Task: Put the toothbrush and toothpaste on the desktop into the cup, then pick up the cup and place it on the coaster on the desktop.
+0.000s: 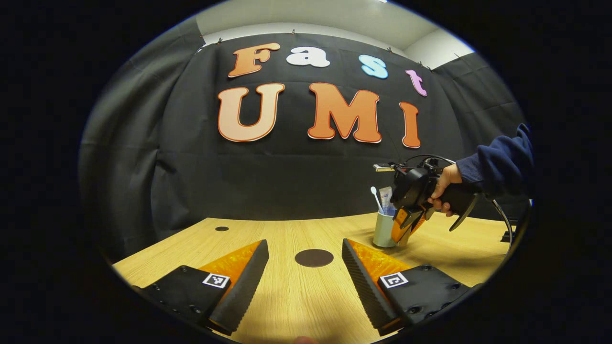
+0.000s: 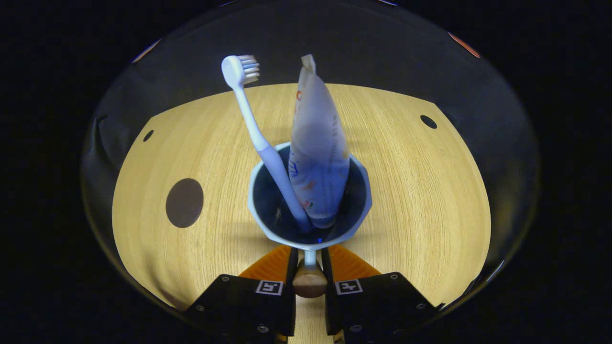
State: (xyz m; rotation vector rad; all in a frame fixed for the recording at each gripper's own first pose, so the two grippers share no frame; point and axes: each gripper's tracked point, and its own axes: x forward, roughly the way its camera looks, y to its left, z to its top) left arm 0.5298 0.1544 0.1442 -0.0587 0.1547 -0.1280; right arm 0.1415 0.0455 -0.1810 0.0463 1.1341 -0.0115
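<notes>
Two items are stood in the cup (image 2: 310, 200): the toothbrush (image 2: 260, 138), its long axis leaning away from the cup's centre with the bristled head uppermost, and the toothpaste (image 2: 318, 157), set nearly upright with its crimped end up. The cup's handle (image 2: 310, 277) is clamped between the narrowed fingers of the right gripper (image 2: 310, 267). The coaster (image 2: 184, 202) is seen on the desktop (image 2: 420, 200) well apart from the cup. The left gripper (image 1: 306, 272) is held wide apart, gripping nothing, facing the coaster.
</notes>
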